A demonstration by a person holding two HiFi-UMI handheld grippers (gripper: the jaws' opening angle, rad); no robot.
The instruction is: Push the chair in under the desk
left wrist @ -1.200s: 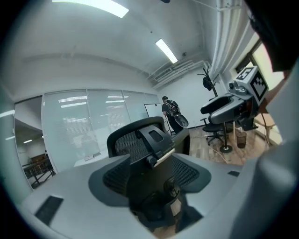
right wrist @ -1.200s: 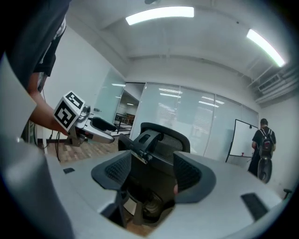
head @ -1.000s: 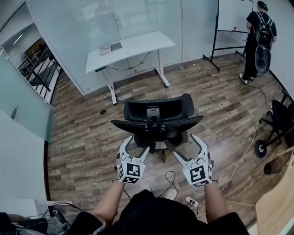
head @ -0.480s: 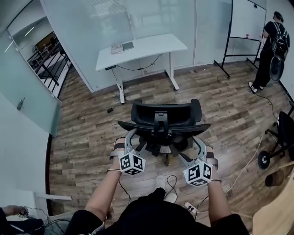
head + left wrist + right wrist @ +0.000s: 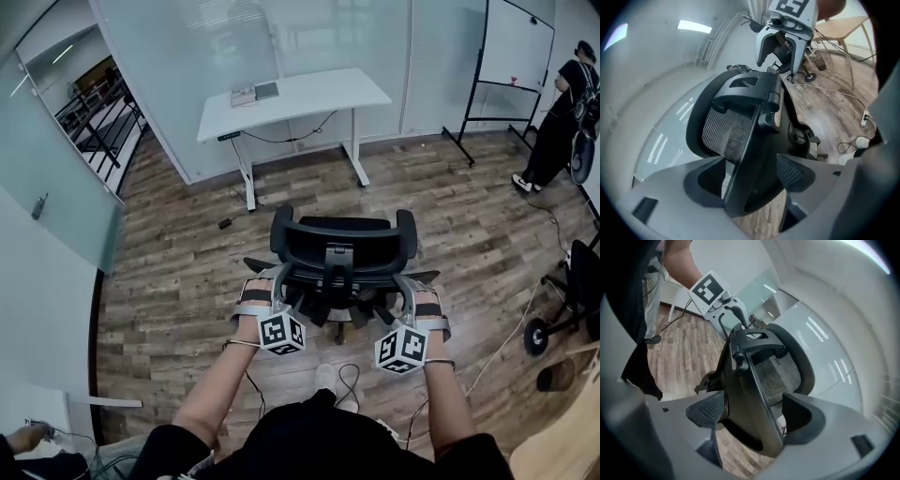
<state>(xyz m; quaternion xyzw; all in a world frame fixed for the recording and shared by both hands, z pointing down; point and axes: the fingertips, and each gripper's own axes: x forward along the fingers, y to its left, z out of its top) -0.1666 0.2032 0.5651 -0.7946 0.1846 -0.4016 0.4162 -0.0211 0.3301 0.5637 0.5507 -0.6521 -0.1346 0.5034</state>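
The black mesh-backed office chair [image 5: 342,246] stands in the open on the brown wood-plank floor [image 5: 169,300], its backrest turned toward the person and its seat facing the white rectangular desk on white legs [image 5: 309,94]. The desk is well apart from the chair, set against a frosted glass wall [image 5: 187,47], so the chair is not under it. The left gripper [image 5: 754,168] is at the left edge of the backrest. Its jaws are spread wide, with the thick black rim of the backrest filling the gap between them and the pads set against it. The right gripper [image 5: 750,411] holds the opposite edge the same way, its jaws wide and clasped on the rim beside the grey mesh panel. In the head view both marker cubes sit just behind the backrest, level with each other, with the person's forearms reaching forward to them. To the far right, a whiteboard on a black stand [image 5: 514,47] stands near the wall, and a person in dark clothing [image 5: 562,117] is beside it.
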